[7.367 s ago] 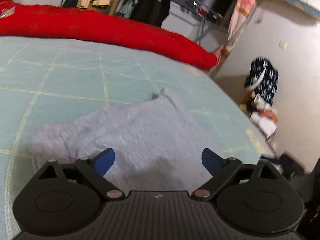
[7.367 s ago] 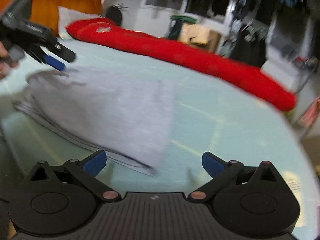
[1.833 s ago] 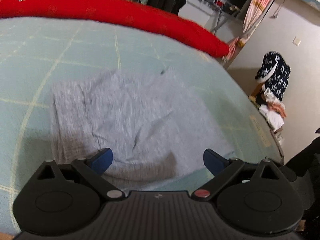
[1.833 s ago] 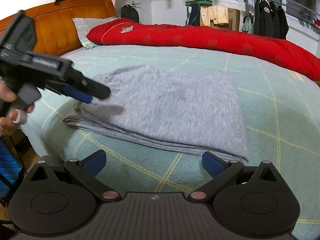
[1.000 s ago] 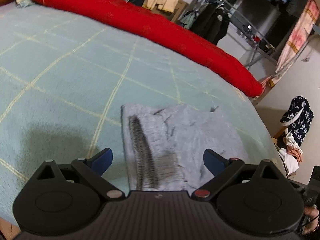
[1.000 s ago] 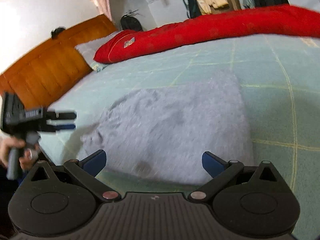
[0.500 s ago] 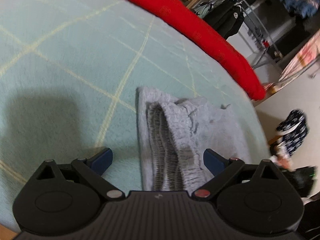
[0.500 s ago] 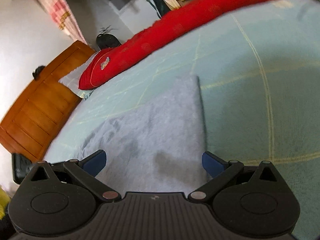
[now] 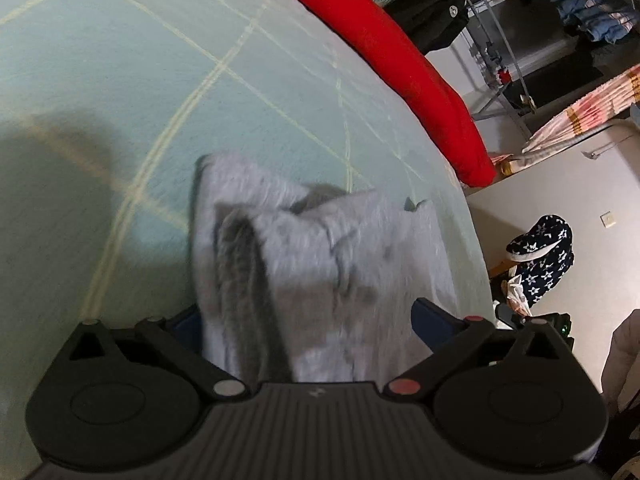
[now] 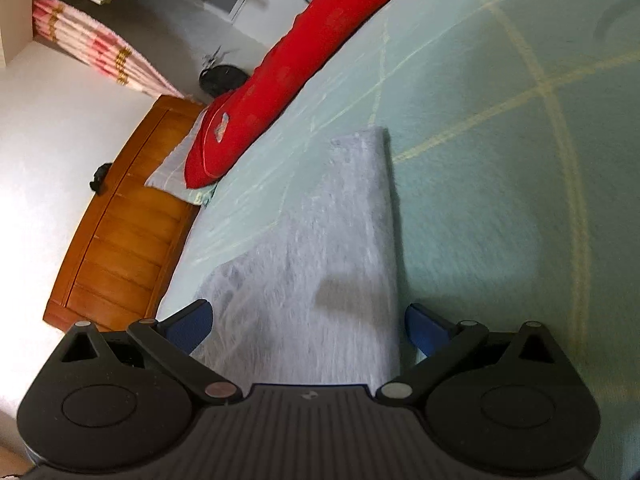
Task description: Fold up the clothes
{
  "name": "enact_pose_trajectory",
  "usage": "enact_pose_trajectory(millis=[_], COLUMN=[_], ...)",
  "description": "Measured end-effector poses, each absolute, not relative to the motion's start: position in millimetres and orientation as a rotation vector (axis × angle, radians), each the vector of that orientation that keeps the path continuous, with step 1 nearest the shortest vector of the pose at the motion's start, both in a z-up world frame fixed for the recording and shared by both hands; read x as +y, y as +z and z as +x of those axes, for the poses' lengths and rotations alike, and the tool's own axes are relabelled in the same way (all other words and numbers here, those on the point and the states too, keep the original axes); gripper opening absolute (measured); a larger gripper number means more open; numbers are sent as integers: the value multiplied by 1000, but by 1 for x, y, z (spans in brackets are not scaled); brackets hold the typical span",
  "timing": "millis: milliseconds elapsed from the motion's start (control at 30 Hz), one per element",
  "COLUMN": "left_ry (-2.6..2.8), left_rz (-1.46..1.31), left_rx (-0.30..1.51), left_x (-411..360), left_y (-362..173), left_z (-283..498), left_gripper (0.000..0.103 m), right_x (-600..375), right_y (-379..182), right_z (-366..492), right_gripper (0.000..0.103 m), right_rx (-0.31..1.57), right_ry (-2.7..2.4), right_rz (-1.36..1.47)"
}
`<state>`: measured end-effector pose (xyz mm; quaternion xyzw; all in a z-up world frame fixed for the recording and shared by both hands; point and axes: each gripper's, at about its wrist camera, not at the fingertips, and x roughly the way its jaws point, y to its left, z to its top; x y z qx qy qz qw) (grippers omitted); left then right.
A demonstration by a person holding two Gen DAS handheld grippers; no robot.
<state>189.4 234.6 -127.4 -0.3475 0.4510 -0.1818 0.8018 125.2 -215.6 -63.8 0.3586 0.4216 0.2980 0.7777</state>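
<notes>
the bed (image 9: 120, 80) is seen covered by a pale green sheet with a yellow grid; it fills most of both views. a long red quilt roll (image 9: 384, 52) is laid along the far edge of the bed, running from 12 toward 3 o'clock in the left wrist view and from 1 toward 9 o'clock in the right wrist view (image 10: 280, 68). a wooden headboard (image 10: 128, 216) is recorded at 9 o'clock in the right wrist view, with a pillow (image 10: 176, 172) against it under the red roll's end.

the grey garment (image 9: 320, 264) is found lying on the sheet, folded into a thick pad. in the left wrist view its ribbed band is turned up as a dark ridge at about 7 o'clock of the pad, and the near end runs down into the space between the blue fingers. in the right wrist view the garment (image 10: 320, 248) is seen as a flat strip reaching from 12 o'clock down to the tool body, its right edge straight.

left gripper (image 9: 308, 320): fingers held wide apart, the garment's near end between them; contact with the left pad cannot be judged because of blur.

right gripper (image 10: 308, 320): fingers spread wide, the garment's near end spanning the gap, nothing clamped.

a dark star-patterned cloth (image 9: 540, 252) is noted by the wall at 3 o'clock in the left wrist view.
</notes>
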Motion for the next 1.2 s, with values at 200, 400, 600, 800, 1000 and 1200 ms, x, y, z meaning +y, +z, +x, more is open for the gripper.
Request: enact_pose_trajectory(millis=[200, 400, 600, 800, 1000, 1200], left_ry=[-422, -467, -444, -521, -528, -533], left_rz=[-770, -812, -817, -827, -805, -784], left_rx=[975, 977, 983, 998, 992, 955], left_x=[236, 247, 232, 232, 230, 221], left_y=[-128, -135, -139, -137, -144, -143], left_z=[176, 161, 213, 184, 196, 195], left_gripper=[101, 101, 101, 101, 100, 101], right_x=[-215, -212, -194, -194, -193, -194], right_y=[-62, -60, -65, -64, -67, -69], right_z=[134, 119, 159, 155, 157, 161], right_gripper=[103, 103, 103, 103, 103, 103], right_rx=[959, 1022, 1061, 1077, 1103, 1041], right_ry=[682, 750, 821, 870, 929, 947], right_rz=[799, 765, 790, 782, 756, 803])
